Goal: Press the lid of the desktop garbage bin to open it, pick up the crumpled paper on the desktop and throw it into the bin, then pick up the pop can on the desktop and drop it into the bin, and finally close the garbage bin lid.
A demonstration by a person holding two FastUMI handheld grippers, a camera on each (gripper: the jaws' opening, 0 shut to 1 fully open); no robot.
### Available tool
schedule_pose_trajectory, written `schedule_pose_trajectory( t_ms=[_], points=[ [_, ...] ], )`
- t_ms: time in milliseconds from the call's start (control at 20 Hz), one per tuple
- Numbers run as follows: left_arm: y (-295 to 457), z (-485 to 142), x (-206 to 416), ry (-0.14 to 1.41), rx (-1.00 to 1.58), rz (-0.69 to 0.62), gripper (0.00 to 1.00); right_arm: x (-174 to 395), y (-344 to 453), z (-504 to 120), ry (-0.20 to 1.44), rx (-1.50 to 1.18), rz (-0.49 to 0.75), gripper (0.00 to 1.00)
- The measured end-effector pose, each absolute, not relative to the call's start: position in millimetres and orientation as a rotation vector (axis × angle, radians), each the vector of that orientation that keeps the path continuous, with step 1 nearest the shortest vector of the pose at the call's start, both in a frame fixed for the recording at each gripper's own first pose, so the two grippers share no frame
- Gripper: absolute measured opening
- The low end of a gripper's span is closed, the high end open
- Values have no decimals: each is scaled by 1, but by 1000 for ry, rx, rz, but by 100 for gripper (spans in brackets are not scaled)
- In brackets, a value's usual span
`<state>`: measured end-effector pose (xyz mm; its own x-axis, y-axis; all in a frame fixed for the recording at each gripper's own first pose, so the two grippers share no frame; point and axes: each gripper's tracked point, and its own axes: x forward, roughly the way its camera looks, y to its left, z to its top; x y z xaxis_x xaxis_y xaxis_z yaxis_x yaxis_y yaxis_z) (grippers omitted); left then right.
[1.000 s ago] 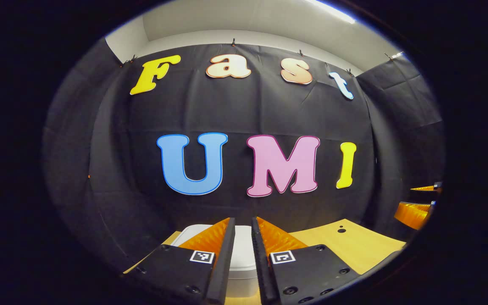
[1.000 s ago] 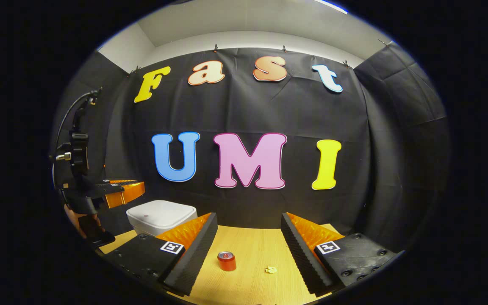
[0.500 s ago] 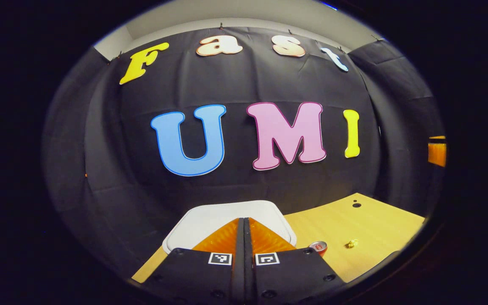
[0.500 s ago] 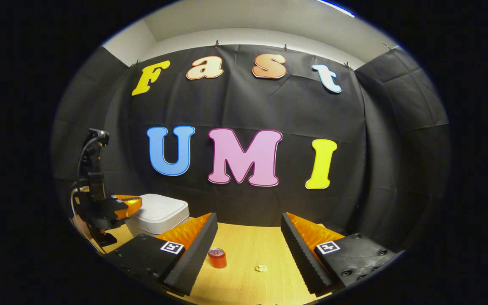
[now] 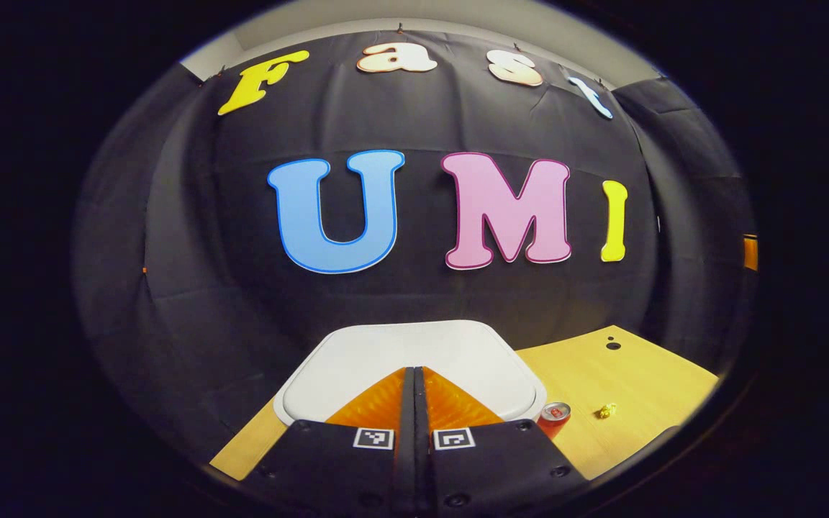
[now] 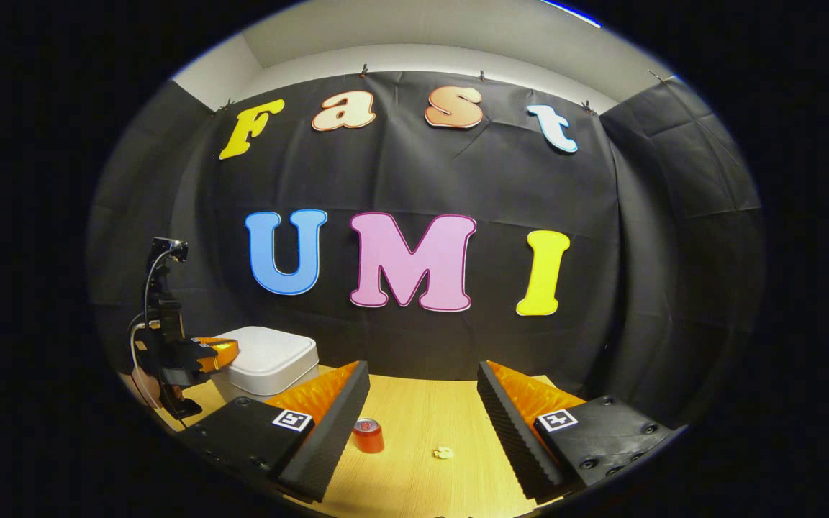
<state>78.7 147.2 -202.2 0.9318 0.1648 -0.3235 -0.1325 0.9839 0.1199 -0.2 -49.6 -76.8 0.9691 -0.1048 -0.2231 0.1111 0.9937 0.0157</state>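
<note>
My left gripper, fingers pressed together on nothing, sat over the white, rounded-square bin lid at lower centre; my right gripper gaped wide, empty, framing the red can and crumpled paper.

Both views are sharp and evenly lit from above; a ceiling light glares above the cloth wall. Fisheye distortion bows the wall's edges. The table is bright, with soft, faint shadows.
</note>
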Motion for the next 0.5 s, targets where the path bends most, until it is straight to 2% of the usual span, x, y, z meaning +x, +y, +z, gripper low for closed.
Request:
schedule_pose_trajectory(
  t_ms=[500],
  points=[
    [146,-197,79,324,109,132,7,-2,-42,-79,226,13,-94,97]
  ],
)
